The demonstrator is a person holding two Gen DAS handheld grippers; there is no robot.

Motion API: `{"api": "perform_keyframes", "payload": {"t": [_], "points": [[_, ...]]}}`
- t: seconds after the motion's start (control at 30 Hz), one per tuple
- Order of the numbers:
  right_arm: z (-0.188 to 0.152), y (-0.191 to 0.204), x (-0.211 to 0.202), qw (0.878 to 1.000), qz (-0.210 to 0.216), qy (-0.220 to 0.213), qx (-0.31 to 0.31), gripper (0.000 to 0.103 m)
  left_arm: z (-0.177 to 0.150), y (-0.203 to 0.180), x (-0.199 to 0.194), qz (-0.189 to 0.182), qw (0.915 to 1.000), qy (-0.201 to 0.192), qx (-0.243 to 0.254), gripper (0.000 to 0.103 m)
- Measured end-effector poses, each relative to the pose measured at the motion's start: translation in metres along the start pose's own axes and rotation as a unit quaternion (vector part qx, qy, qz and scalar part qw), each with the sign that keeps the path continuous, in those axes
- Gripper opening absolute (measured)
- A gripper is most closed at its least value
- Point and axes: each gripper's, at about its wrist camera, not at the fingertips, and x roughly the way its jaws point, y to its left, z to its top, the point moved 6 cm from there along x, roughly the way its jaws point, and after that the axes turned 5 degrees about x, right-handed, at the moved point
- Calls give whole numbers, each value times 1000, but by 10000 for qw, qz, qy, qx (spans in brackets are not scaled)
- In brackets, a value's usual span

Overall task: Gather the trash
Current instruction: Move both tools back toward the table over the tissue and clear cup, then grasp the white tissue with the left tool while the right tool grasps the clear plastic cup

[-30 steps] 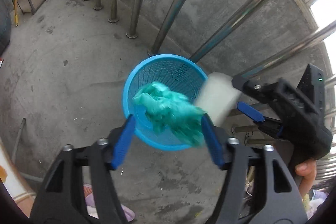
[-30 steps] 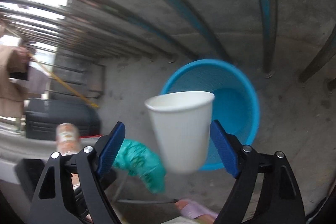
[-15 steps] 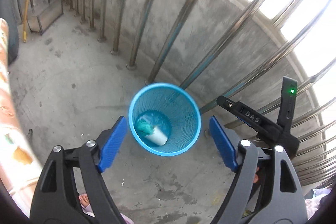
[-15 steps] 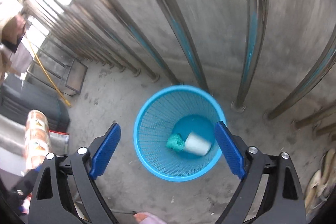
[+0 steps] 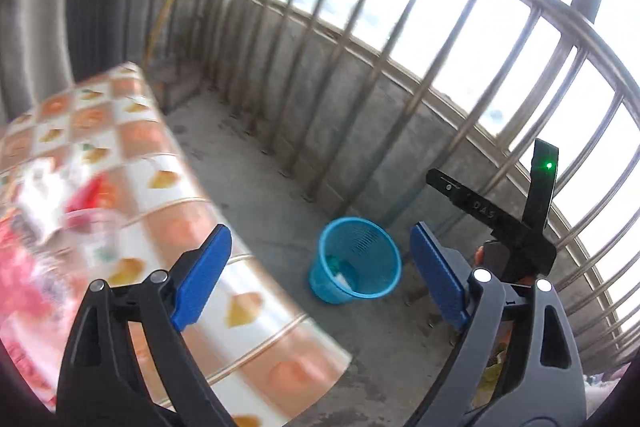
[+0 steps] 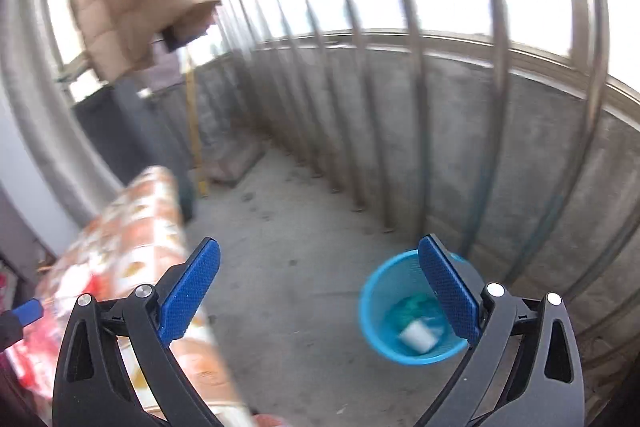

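Left gripper (image 5: 320, 275): blue pads spread wide, nothing between them; blue mesh bin (image 5: 355, 261) on concrete floor (image 5: 280, 203), near the railing (image 5: 400, 67), holding green and white scraps; right gripper (image 5: 496, 223) just beside the bin; table (image 5: 160, 195) at left, checked fruit-print cloth, blurred red and clear items on it.
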Motion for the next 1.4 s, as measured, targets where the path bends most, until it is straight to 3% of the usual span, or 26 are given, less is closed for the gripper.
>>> {"api": "perform_keyframes", "payload": {"t": [0.17, 0.4, 0.57, 0.7, 0.8, 1.03, 1.23, 1.4], "points": [[-23, 74, 3, 9898, 1215, 738, 41, 97, -43, 42, -77, 493, 9980, -326, 243, 86], [-77, 169, 18, 9576, 2107, 1964, -17, 97, -130, 94, -146, 1181, 9916, -359, 374, 86], [-106, 217, 38, 9412, 2293, 2480, -33, 97, -173, 110, -145, 1469, 9887, -173, 257, 83], [-119, 244, 58, 9314, 2340, 2787, 25, 97, -190, 105, -128, 1757, 9820, 80, 693, 77], [-123, 256, 73, 9274, 2384, 2883, 33, 96, -196, 101, -109, 2203, 9669, 304, 1249, 72], [-127, 279, 105, 9196, 2412, 3099, 93, 96, -204, 101, -69, 2698, 9381, 799, 2021, 56], [-141, 298, 125, 9151, 2345, 3278, -68, 97, -205, 114, -61, 2675, 9424, 892, 1800, 48], [-149, 306, 138, 9136, 2318, 3339, -85, 96, -203, 118, -62, 2615, 9476, 897, 1603, 27]]}}
